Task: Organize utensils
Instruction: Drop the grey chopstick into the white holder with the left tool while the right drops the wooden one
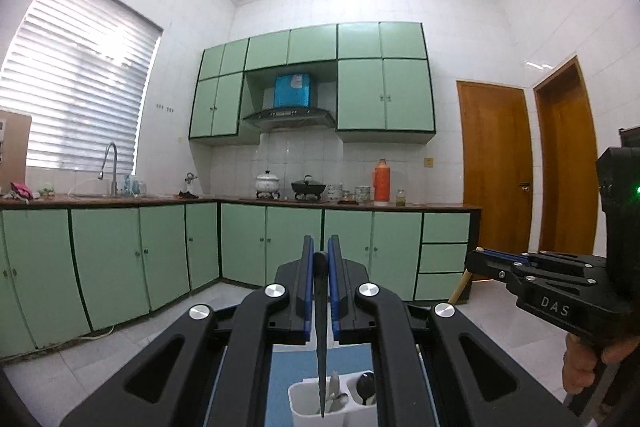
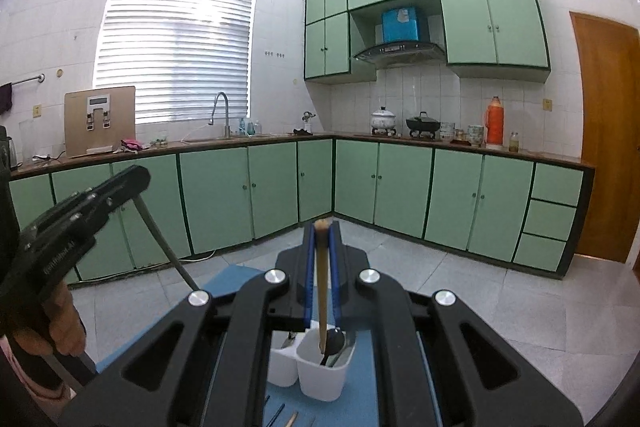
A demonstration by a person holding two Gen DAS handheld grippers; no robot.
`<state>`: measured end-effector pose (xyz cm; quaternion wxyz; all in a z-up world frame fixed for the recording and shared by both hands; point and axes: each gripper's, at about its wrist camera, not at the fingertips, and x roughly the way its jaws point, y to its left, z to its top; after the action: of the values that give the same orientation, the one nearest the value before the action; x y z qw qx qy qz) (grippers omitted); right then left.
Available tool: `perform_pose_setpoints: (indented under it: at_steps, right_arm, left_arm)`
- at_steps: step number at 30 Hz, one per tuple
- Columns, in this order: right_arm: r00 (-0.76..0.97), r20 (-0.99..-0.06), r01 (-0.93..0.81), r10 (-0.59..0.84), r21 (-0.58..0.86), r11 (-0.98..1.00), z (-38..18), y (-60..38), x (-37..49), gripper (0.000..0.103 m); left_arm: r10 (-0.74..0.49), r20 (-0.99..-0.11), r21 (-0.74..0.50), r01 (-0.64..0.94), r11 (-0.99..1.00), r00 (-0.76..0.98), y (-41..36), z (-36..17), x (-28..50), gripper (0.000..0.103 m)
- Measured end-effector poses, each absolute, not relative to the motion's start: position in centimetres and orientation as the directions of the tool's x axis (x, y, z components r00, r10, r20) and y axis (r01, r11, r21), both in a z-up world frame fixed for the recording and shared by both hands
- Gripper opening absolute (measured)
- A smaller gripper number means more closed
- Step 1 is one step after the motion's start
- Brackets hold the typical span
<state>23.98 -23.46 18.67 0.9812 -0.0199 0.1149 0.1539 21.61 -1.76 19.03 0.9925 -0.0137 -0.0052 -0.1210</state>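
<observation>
My left gripper (image 1: 320, 255) is shut on a dark, slim utensil (image 1: 321, 339) that hangs point down over the white divided holder (image 1: 304, 407); the holder's compartments hold metal cutlery and a black spoon (image 1: 366, 385). My right gripper (image 2: 321, 227) is shut on a wooden utensil (image 2: 321, 307) whose lower end dips into the near compartment of the holder (image 2: 320, 379), beside a black spoon (image 2: 335, 341). The holder stands on a blue mat (image 2: 360, 367). Each gripper shows in the other's view, the right one (image 1: 480, 259) and the left one (image 2: 136, 175).
Loose sticks lie on the mat at the bottom edge (image 2: 290, 419). Green cabinets (image 2: 400, 179) and a counter with pots, a sink and an orange thermos (image 2: 494, 121) line the far walls. Tiled floor (image 2: 480, 287) lies beyond the mat.
</observation>
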Motion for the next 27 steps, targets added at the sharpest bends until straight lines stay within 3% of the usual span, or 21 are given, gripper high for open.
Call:
perform_pose_setpoints:
  at_steps: [12,27]
  right_arm:
    - [0.897,-0.32,-0.31,0.304,0.034,0.95,13.9,-22.0,29.7,0.006]
    - [0.862,-0.401,-0.288,0.311,0.117,0.95,8.9,-22.3,32.5,0.007]
  left_arm:
    - [-0.212,-0.073,-0.038,0.21,0.977,0.975,-2.6,15.0,30.5,0.007]
    - [-0.219,-0.21,-0.041,0.215,0.976,0.953,-2.3,10.0,33.5,0.007]
